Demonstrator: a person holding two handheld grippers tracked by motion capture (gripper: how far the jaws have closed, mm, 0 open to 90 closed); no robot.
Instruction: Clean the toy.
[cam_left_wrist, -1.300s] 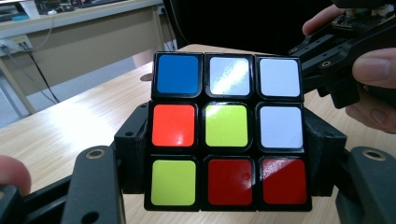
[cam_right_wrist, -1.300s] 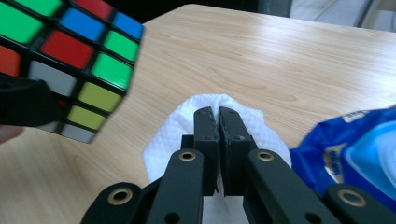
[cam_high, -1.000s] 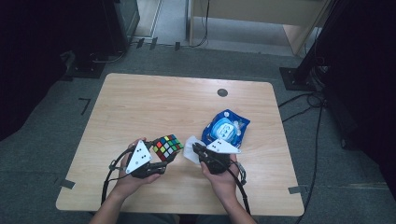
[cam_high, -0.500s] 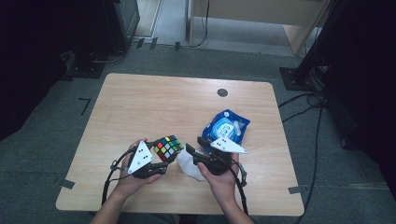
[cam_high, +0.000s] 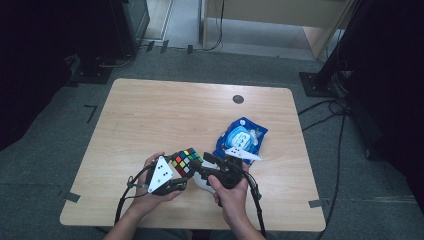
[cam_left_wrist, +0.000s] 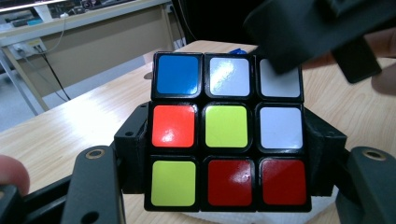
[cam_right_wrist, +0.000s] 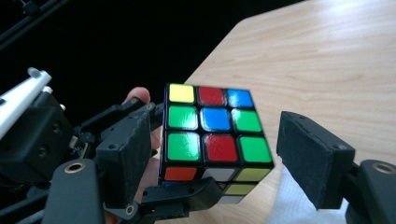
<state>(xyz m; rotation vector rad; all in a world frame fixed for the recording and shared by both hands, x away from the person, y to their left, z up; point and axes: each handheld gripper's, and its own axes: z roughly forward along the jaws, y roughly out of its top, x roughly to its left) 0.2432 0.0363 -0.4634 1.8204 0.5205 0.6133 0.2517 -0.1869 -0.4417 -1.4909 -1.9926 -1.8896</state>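
A scrambled Rubik's cube hangs just above the wooden table, with my left gripper shut on it. In the left gripper view the cube sits squeezed between both jaws. My right gripper meets it from the right. In the right gripper view the cube lies between the wide-apart pads, with a gap on the right side. Those jaws have just been opening. A white tissue lies under the hands.
A blue wipes packet lies on the table just behind my right hand. A small dark round cap sits near the far edge. Cables trail from both grippers toward the near edge, and dark stands ring the table.
The right gripper's jaws have spread apart beside the cube. The white tissue that was up by the cube has dropped to the table under the hands. The left gripper kept still.
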